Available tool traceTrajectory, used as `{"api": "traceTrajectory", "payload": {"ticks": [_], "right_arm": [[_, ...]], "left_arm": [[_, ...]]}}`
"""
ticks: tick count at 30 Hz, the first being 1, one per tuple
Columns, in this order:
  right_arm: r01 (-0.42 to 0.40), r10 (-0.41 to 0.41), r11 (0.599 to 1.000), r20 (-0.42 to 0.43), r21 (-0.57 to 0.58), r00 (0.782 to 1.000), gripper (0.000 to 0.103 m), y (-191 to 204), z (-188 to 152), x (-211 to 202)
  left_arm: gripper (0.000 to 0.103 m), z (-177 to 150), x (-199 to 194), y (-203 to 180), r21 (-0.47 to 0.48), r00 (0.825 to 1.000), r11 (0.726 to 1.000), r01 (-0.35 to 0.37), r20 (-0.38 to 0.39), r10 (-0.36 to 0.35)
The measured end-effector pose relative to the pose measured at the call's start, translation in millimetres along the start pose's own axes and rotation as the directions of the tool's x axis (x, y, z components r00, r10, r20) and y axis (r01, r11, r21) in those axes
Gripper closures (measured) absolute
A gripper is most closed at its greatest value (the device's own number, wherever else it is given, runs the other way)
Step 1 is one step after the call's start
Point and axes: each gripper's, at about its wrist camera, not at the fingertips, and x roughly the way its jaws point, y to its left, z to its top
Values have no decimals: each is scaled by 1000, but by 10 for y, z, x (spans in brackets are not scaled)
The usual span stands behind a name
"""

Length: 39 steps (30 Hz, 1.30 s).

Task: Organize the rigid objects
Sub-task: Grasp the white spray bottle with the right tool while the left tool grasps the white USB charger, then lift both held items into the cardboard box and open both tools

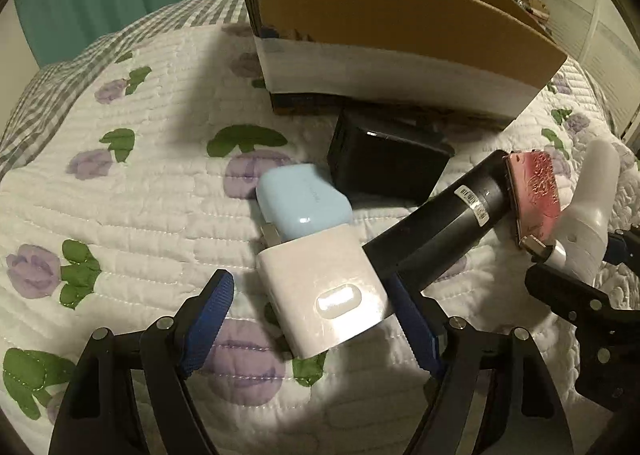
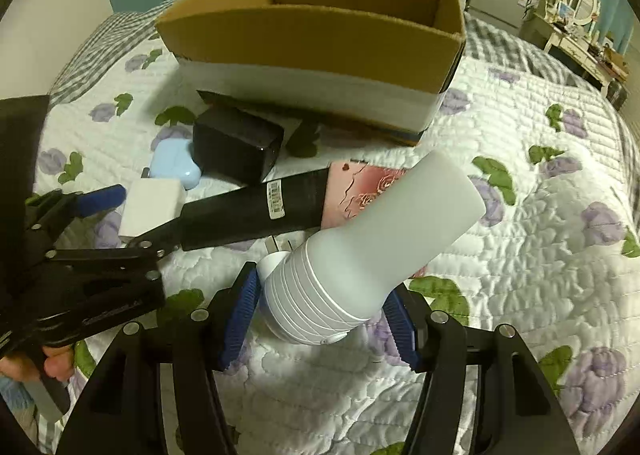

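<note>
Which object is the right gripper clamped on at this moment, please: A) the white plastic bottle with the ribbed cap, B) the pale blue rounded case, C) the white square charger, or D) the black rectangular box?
A: in the right wrist view the right gripper has both blue pads pressed against the ribbed cap of the white plastic bottle.

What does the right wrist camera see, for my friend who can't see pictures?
The right gripper clamps a white plastic bottle above a flowered quilt. Behind it lie a black tube, a pink card and an open cardboard box.
</note>
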Motion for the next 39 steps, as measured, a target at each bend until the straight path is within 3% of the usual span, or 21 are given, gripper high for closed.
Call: {"api": "traceTrajectory", "payload": {"ticks": [1, 14, 26, 32, 39], "right_arm": [[-5, 5, 1000, -1, 3, 1000, 43, -6, 1, 6], [-1, 2, 1000, 66, -16, 998, 43, 59, 9, -309], [25, -19, 999, 139, -38, 990, 43, 90, -16, -733], [31, -16, 996, 186, -78, 982, 43, 60, 179, -972], [14, 15, 991, 222, -131, 975, 43, -32, 754, -1150]], "left_arm": [[37, -3, -14, -6, 5, 1000, 1000, 26, 1, -26], [48, -66, -414, 85, -14, 994, 998, 59, 91, -57], [50, -35, -818, -4, 1, 983, 997, 81, 165, -80], [50, 297, -1156, -56, 24, 966, 996, 88, 241, -91], [50, 1017, -1427, -99, 49, 934, 993, 104, 339, -115]]}}
